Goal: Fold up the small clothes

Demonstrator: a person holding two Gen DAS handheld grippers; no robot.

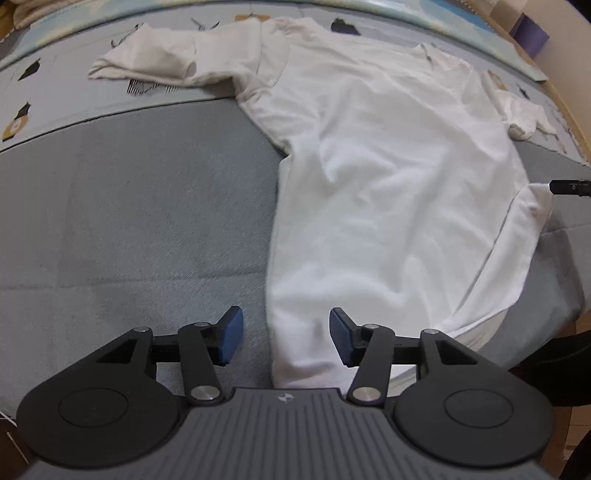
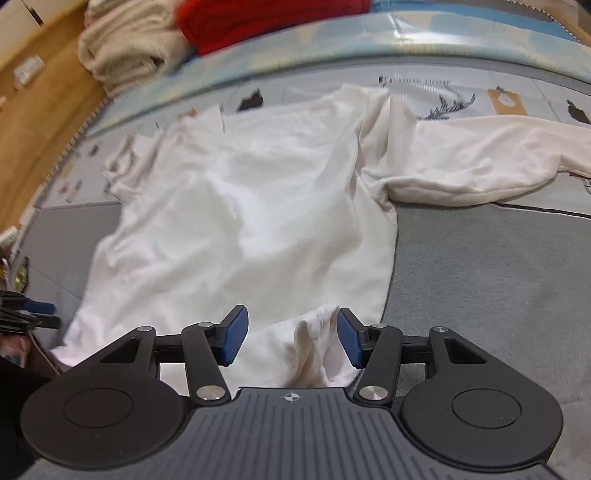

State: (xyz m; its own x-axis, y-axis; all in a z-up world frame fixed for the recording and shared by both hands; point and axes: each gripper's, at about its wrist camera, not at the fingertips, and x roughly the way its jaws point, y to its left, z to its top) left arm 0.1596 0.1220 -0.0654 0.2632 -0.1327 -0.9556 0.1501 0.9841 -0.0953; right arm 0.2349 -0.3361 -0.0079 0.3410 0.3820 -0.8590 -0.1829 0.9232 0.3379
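Observation:
A white long-sleeved shirt [image 1: 388, 177] lies spread on a grey cushion [image 1: 129, 206], with one sleeve [image 1: 166, 59] stretched out to the far left. My left gripper [image 1: 286, 338] is open just above the shirt's near hem corner, which lies between the jaws, closer to the right pad. In the right wrist view the same shirt [image 2: 240, 206] fills the middle. My right gripper [image 2: 291, 338] is open too. A small raised pinch of white cloth [image 2: 317, 325] stands between its jaws, next to the right pad and not pressed. Each gripper shows at the other view's edge.
A patterned play mat [image 1: 37, 92] borders the cushion at the back. Folded beige cloth [image 2: 125, 48] and a red garment [image 2: 258, 18] are stacked beyond it. Wooden floor [image 2: 37, 103] lies to the left. A purple box [image 1: 532, 33] sits far right.

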